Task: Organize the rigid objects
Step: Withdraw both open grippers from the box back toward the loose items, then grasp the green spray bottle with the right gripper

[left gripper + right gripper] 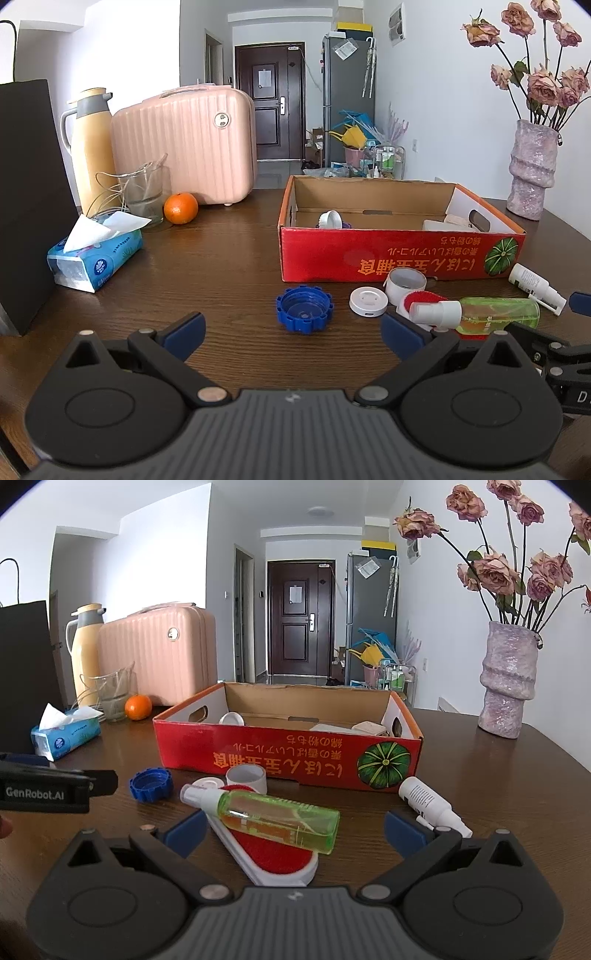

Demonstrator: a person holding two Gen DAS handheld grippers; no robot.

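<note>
Left wrist view: the left gripper (pixel 293 332) hovers low over a dark wood-grain table (pixel 229 258) with its blue-padded jaws spread wide and nothing between them; a blue ridged plastic screw cap (pixel 304 309) lies open side up on the table just ahead of the gap. To its right sit a round white plastic disc (pixel 368 302) and a short white plastic ring (pixel 405 282), the ring just beside the front wall of a red cardboard box printed with a green pumpkin (pixel 399 254); the box stands open, holding a white ribbed cap (pixel 330 219) at its left end and pale items at its right end, too hidden to name.

Right wrist view: the right gripper (pixel 295 827) is likewise splayed open and empty; between its fingers lies a clear green spray bottle with a white nozzle (pixel 273 818), resting across a white-framed red brush (pixel 273 853); a small white labelled spray bottle (pixel 428 799) lies on the table near the box's front right corner, touching or nearly touching the right finger.

At the table's left stand a blue tissue pack (pixel 94 258), an orange fruit (pixel 181 208), a glass beaker (pixel 144 195), a yellow thermos jug (pixel 92 147) and a pink ribbed hard case (pixel 184 144); a mottled purple vase of dried roses (pixel 508 686) stands at the right.
</note>
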